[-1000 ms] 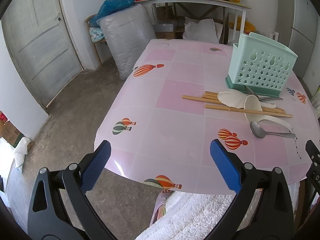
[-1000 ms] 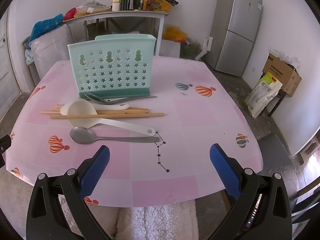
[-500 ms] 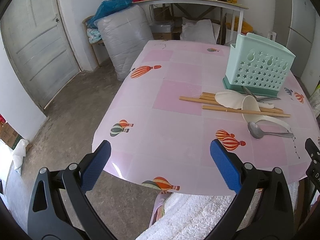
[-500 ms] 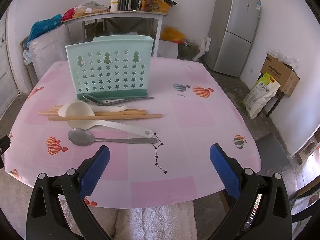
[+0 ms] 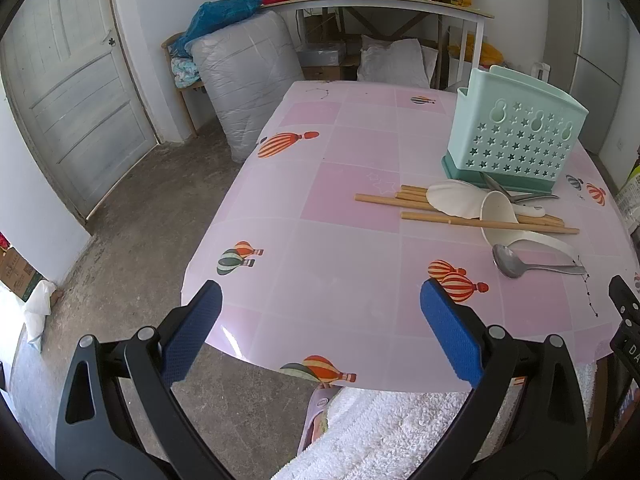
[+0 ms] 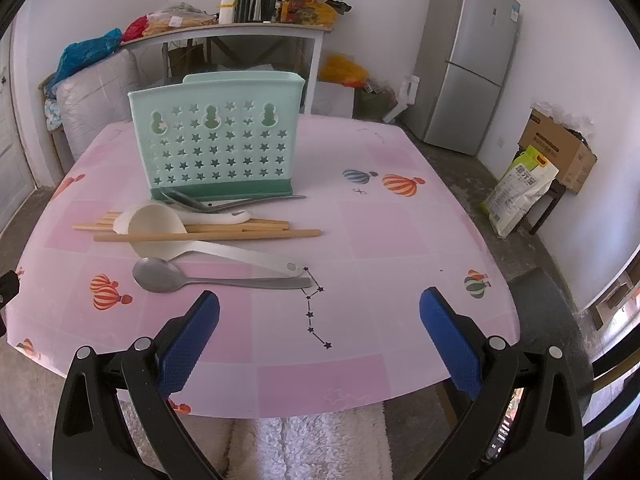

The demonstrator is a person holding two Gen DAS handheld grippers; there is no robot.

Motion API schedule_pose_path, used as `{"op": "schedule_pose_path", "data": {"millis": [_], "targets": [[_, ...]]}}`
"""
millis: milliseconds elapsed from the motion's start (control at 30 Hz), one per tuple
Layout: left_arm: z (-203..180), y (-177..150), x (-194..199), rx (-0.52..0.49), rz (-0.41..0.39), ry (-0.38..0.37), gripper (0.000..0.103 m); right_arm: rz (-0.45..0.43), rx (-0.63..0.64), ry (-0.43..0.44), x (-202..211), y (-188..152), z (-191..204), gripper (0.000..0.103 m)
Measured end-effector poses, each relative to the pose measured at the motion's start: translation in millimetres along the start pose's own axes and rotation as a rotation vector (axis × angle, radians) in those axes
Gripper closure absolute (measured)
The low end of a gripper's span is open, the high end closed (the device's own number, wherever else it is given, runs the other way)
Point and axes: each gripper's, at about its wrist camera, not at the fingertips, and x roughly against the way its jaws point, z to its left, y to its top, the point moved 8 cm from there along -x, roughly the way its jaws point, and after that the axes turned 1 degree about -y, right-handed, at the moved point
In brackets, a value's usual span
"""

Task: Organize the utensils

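A mint-green utensil holder with star-shaped holes stands upright on the pink table. In front of it lie several wooden chopsticks, a white ladle, a white spoon, a metal spoon and more metal cutlery against the holder's base. My right gripper is open over the table's near edge, just short of the metal spoon. My left gripper is open at the table's left corner, holding nothing.
A refrigerator stands at the back right, with a cardboard box and a sack on the floor. A cluttered side table and a wrapped bundle sit behind. A door is left; white fluffy fabric lies below.
Both grippers have drifted slightly closer to the table and a bit higher; the utensils have not moved, and both grippers stay open.
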Motion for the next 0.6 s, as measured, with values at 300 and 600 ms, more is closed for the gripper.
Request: {"op": "schedule_pose_path", "data": {"millis": [300,600], "targets": [[-0.8,0.3,-0.1,-0.001,-0.001,0.0,0.007,-0.003,-0.002,-0.001,0.2,-0.2,-1.5,0.005],[-1.0,0.1,-0.3,0.0,-0.001,0.0,0.007,-0.004,-0.005,-0.003,-0.5,0.0,-3.3,0.005]]}}
